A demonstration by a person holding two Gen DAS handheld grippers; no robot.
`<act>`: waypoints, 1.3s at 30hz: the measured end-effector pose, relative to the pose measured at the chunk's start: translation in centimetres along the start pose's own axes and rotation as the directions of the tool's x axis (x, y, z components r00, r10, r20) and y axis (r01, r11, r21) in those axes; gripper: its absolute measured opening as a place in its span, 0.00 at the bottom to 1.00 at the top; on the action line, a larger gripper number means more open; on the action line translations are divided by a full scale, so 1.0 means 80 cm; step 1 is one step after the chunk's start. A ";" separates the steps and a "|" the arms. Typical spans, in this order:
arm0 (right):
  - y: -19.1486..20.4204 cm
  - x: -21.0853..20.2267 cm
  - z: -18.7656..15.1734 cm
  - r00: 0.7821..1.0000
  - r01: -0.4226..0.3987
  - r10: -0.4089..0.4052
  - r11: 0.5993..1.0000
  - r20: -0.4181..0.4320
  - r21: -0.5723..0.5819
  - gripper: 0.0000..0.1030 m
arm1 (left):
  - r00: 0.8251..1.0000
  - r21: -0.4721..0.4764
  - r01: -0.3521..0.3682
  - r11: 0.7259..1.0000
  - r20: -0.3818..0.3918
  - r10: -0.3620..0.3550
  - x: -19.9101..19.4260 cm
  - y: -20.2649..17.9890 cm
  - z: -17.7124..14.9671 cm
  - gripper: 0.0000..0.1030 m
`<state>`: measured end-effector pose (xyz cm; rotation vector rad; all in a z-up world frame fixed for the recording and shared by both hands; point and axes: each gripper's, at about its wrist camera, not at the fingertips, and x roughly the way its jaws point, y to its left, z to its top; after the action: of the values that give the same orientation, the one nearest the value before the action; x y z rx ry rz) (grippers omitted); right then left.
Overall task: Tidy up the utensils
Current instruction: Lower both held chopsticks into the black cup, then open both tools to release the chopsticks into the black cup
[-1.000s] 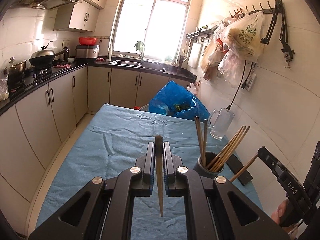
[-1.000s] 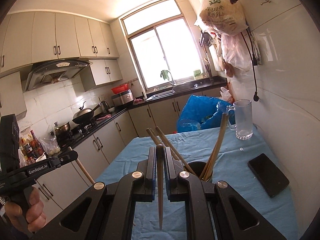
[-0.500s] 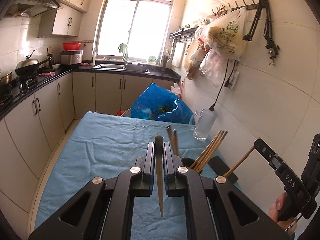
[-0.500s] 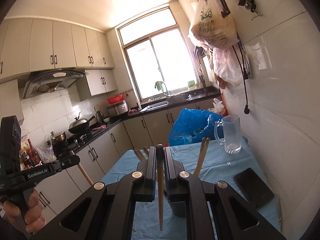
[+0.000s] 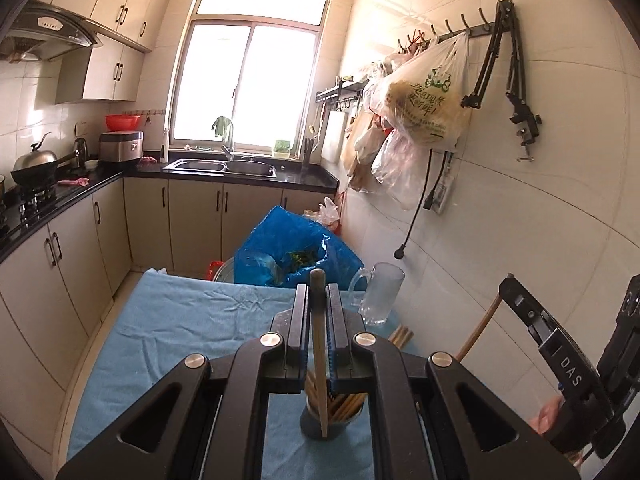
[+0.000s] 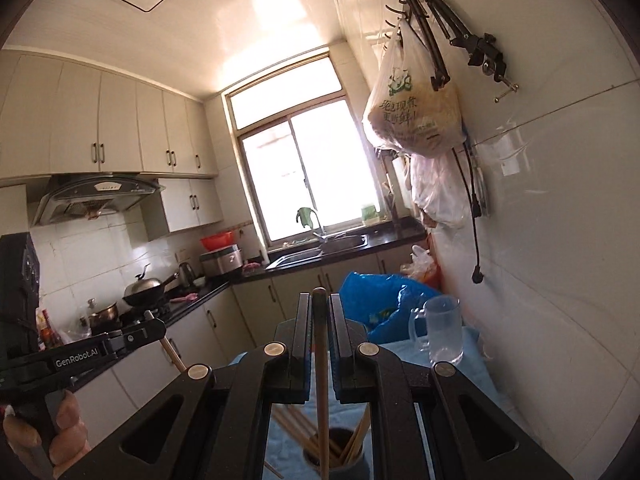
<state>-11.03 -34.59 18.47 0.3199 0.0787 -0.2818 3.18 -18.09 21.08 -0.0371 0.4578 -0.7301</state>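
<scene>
My left gripper (image 5: 318,292) is shut on a wooden chopstick (image 5: 320,364) that hangs tip-down between the jaws. The tip hangs in front of the rim of the dark round holder (image 5: 332,424), which stands on the table with several chopsticks in it. My right gripper (image 6: 319,300) is shut on a second chopstick (image 6: 322,392). That one points down toward the same holder (image 6: 340,462). The left wrist view shows the right gripper (image 5: 520,304) at its right edge. The right wrist view shows the left gripper (image 6: 152,328) at its left. Both hang above the table.
A blue cloth (image 5: 180,320) covers the table. A glass mug (image 5: 382,294) stands at its far right, with a blue plastic bag (image 5: 288,252) behind. Cabinets and a black counter (image 5: 60,196) line the left. The tiled wall with hanging bags (image 5: 424,104) is close on the right.
Both grippers rose, each with its chopstick still in its jaws. The holder dropped from beside the jaws to low beneath them. The dark phone left both views.
</scene>
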 end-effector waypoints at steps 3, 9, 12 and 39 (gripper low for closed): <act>-0.005 0.020 0.005 1.000 0.015 -0.015 1.000 -0.005 0.006 0.08 | 1.000 -0.011 0.000 1.000 -0.005 0.000 0.023 -0.005 0.003 0.07; -0.015 0.055 0.004 0.999 0.050 -0.050 0.999 -0.002 0.003 0.08 | 0.999 -0.029 -0.014 0.999 -0.037 0.013 0.066 -0.001 -0.010 0.07; -0.022 0.073 -0.006 0.998 0.061 -0.061 0.998 -0.020 0.008 0.08 | 0.998 -0.040 -0.015 0.999 -0.066 0.012 0.082 0.006 -0.020 0.07; -0.057 0.121 -0.107 0.966 0.099 -0.084 0.994 -0.246 0.051 0.08 | 0.989 -0.017 -0.043 0.999 -0.142 0.040 0.113 0.034 -0.088 0.23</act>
<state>-3.31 -38.50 7.88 0.4134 0.3286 -0.3361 7.87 -21.08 10.68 0.0053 0.6006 -0.6899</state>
